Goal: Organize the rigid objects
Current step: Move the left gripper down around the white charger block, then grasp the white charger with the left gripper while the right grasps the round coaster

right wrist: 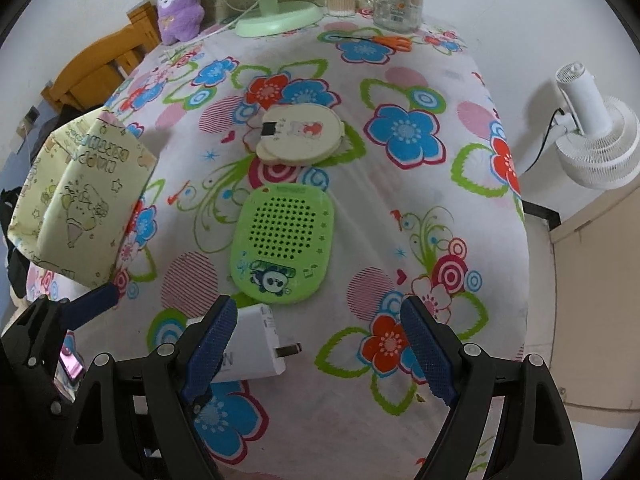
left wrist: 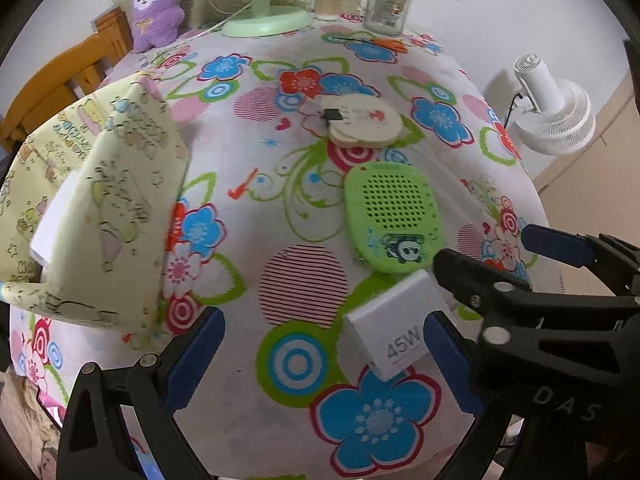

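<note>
A white "45W" charger [left wrist: 394, 324] [right wrist: 256, 344] lies on the flowered tablecloth near the front. My left gripper [left wrist: 324, 356] is open and low over the cloth. The charger lies between its blue pads, close beside the right pad [left wrist: 444, 352]. My right gripper [right wrist: 320, 340] is open too, and the charger's plug end pokes in past its left pad [right wrist: 216, 332]. Just beyond lie a green perforated panda case [left wrist: 394, 216] [right wrist: 282, 244] and a cream round case [left wrist: 360, 120] [right wrist: 302, 134]. A yellow patterned fabric box [left wrist: 100, 208] [right wrist: 80, 200] stands open at the left.
At the table's back stand a green fan base [left wrist: 266, 20], a purple plush [left wrist: 156, 4], a glass jar [left wrist: 388, 4] and a swab tub [left wrist: 330, 2], with orange scissors [left wrist: 384, 43] nearby. A white fan [right wrist: 596, 136] stands off the right edge and wooden furniture [left wrist: 60, 76] at the left.
</note>
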